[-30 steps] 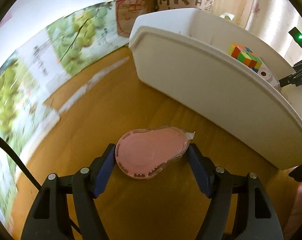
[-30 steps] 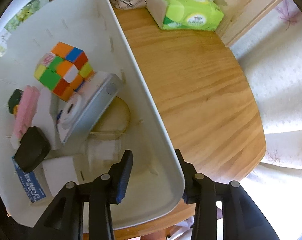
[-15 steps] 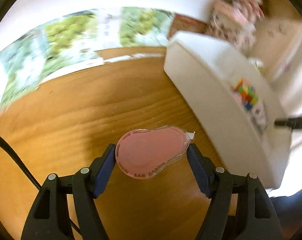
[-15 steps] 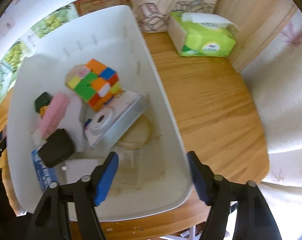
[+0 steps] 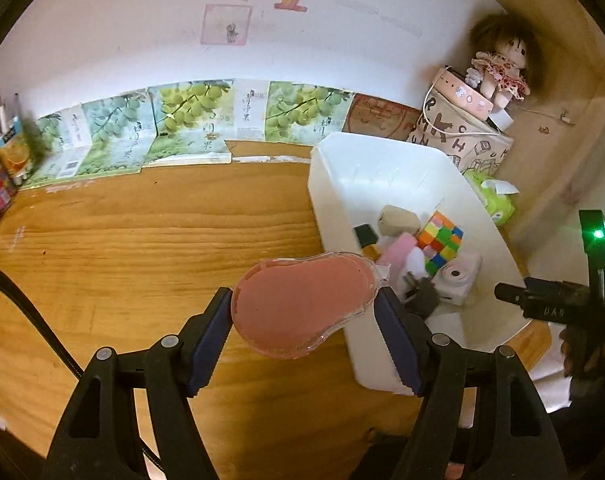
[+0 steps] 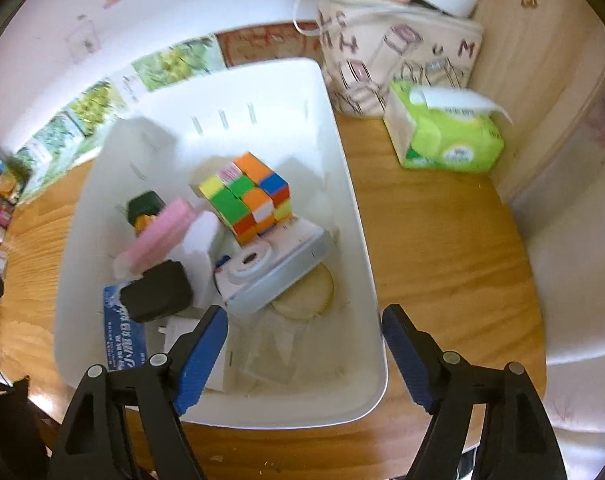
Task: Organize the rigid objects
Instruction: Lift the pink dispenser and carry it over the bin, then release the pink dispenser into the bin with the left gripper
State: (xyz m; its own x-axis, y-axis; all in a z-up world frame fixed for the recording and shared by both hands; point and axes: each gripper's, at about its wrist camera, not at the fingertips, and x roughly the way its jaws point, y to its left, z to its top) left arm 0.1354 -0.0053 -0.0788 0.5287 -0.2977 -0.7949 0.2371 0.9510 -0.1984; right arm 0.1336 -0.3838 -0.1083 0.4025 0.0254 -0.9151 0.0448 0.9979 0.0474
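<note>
The left gripper [image 5: 304, 312] pinches a pink tape dispenser [image 5: 302, 306] between its blue jaws, held above the wooden counter [image 5: 142, 248] just beside the near wall of the white bin [image 5: 342, 184]. The right gripper [image 6: 304, 344] has nothing between its jaws; they have just been spreading and now stand wide, astride the bin's [image 6: 342, 184] near right rim. Inside the bin lie a cube [image 6: 246, 196], a small white camera [image 6: 270, 276] leaning below it, a pink block [image 6: 162, 232], a black box [image 6: 156, 296], a blue packet [image 6: 122, 340] and a round wooden disc [image 6: 306, 296] partly under the camera. A green tissue pack [image 6: 446, 136] sits on the counter to the right of the bin, and a lettered bag [image 6: 398, 56] stands behind it.
</note>
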